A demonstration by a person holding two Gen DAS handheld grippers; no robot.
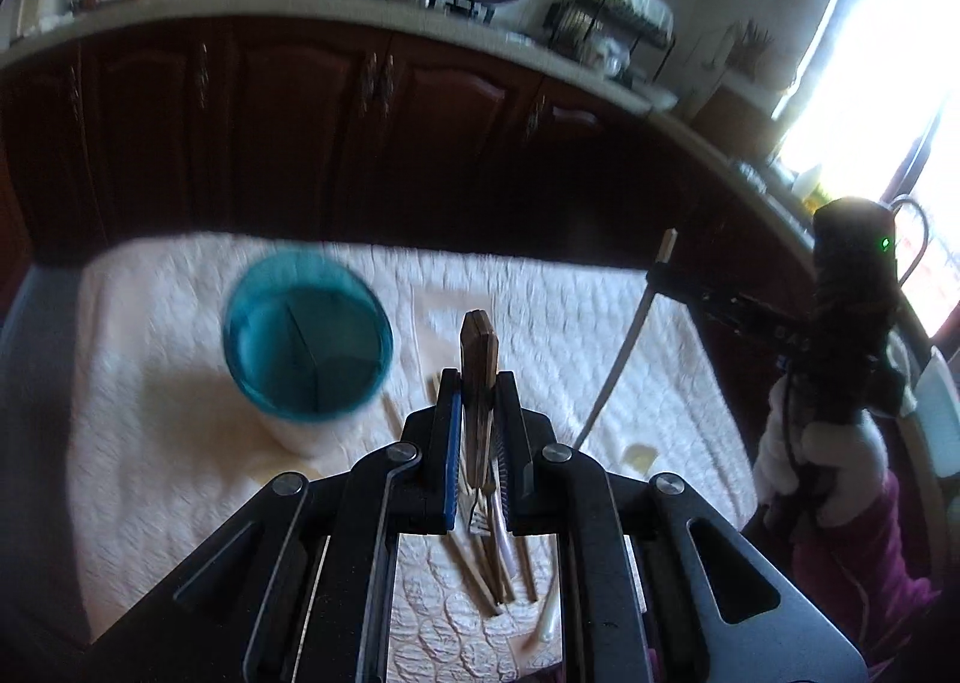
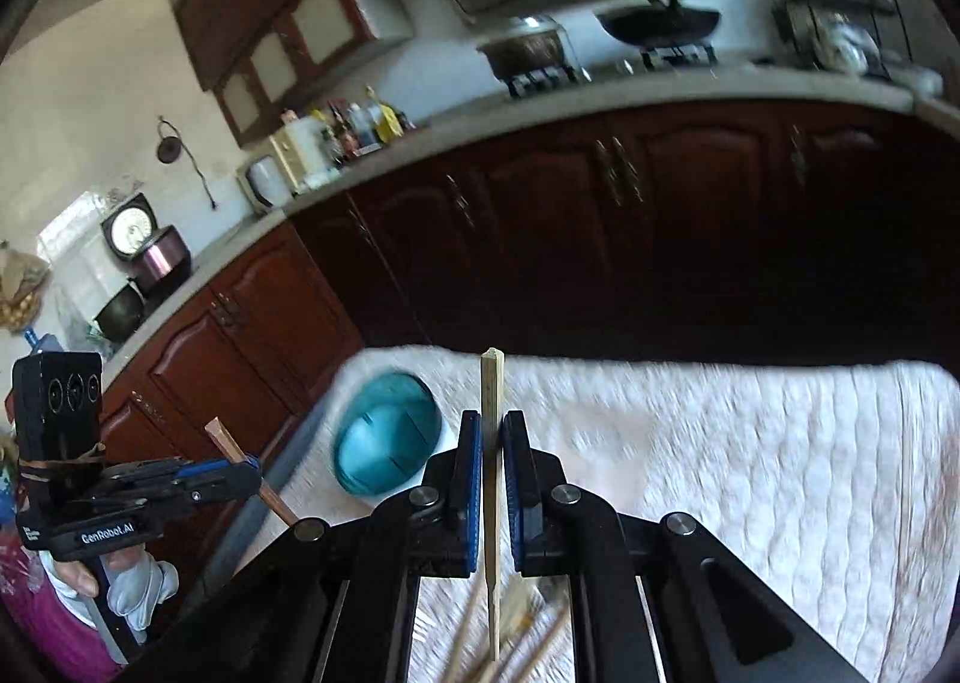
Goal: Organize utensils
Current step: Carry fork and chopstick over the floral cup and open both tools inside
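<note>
Left gripper (image 1: 478, 383): jaws clamped on a wooden-handled fork (image 1: 478, 365), long axis running straight up the frame centre, handle end poking above the fingertips, tines pointing down toward the lower edge and half hidden behind the blue pads. Right gripper (image 2: 492, 431): jaws clenched on a pale chopstick (image 2: 492, 383), long axis near vertical at frame centre, blunt end up, thin tip down past the pads. Below each grip, a loose pile of utensils (image 1: 498, 569) lies on the white quilted cloth (image 1: 600, 323); the gripper frame covers much of it, so the count is unclear. Blue cup (image 1: 307, 335) stands upright on the cloth, left of centre in the left wrist view, motion-blurred; its inner divider is only faintly readable. Right wrist view shows the left gripper at lower left, its fork tilted.
</note>
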